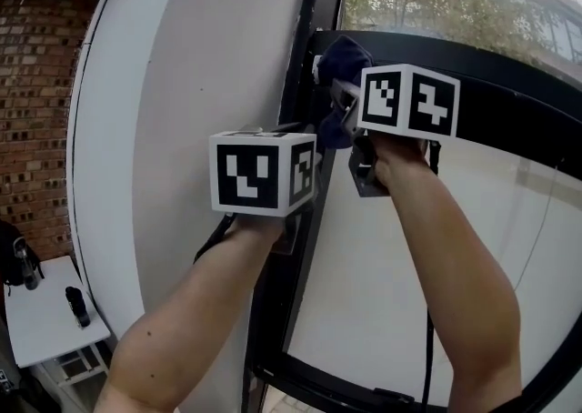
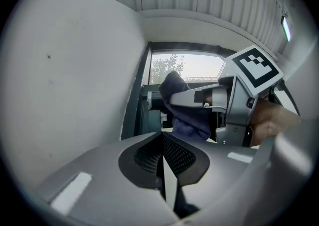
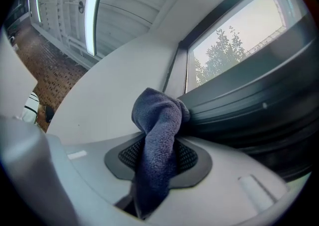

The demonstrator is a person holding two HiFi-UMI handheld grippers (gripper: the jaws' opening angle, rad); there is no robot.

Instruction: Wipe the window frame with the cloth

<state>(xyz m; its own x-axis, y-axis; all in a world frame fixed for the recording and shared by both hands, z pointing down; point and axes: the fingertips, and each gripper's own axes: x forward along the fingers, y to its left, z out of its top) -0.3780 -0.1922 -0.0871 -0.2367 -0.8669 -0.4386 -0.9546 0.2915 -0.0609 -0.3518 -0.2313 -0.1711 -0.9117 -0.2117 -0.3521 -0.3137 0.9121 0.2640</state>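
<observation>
A dark blue cloth (image 3: 157, 140) is clamped between the jaws of my right gripper (image 3: 149, 170), which is shut on it. Its bunched end presses against the black window frame (image 3: 249, 105) near the corner where the horizontal bar meets the upright. From the head view the cloth (image 1: 344, 70) sits at the frame's upright (image 1: 309, 47), with the right gripper (image 1: 341, 106) just below it. My left gripper (image 2: 163, 163) is shut with nothing between its jaws, held lower left of the right one, close to the frame (image 2: 134, 100). The cloth (image 2: 184, 105) also shows in the left gripper view.
A white wall (image 1: 182, 56) runs left of the frame. Glass panes (image 1: 409, 275) fill the window, with trees outside. Far below left stands a small white table (image 1: 41, 311) with a dark bottle (image 1: 77, 305). A brick wall (image 1: 36, 111) lies beyond.
</observation>
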